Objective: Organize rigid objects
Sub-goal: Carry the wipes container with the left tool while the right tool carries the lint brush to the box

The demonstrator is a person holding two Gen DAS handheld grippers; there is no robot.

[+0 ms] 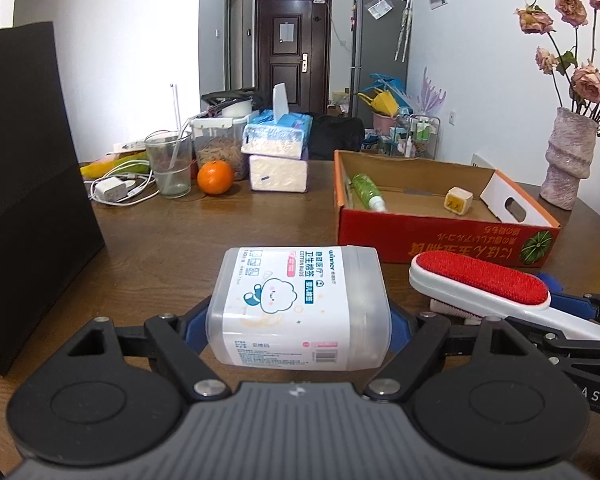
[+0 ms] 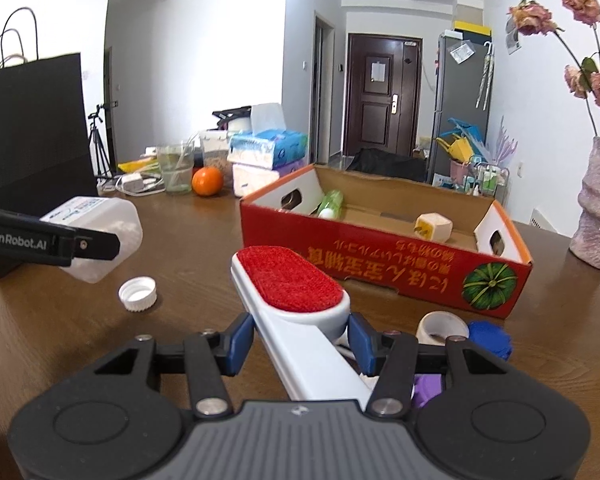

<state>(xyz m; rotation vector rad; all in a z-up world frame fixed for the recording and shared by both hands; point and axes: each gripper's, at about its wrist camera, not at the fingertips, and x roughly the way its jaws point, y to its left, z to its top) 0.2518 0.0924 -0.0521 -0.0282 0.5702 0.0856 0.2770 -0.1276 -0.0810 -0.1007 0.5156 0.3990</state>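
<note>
My left gripper point(image 1: 298, 326) is shut on a clear cotton bud box point(image 1: 300, 304) with a white label, held above the wooden table point(image 1: 220, 232). My right gripper point(image 2: 300, 346) is shut on the white handle of a lint brush point(image 2: 290, 280) with a red pad, also lifted; the lint brush point(image 1: 484, 286) shows at the right in the left wrist view. Ahead stands a red cardboard box point(image 2: 380, 256), open at the top, holding a green bottle point(image 2: 331, 204) and a cream cube point(image 2: 434, 226). The cotton bud box point(image 2: 100, 236) appears at the left in the right wrist view.
A white cap point(image 2: 138, 293), a tape roll point(image 2: 440, 326), a blue lid point(image 2: 490, 338) and a purple item point(image 2: 426, 390) lie near the right gripper. A black paper bag point(image 1: 28, 184) stands left, a vase point(image 1: 568, 156) right. An orange point(image 1: 215, 177), glass point(image 1: 172, 168) and tissue packs point(image 1: 278, 152) sit behind.
</note>
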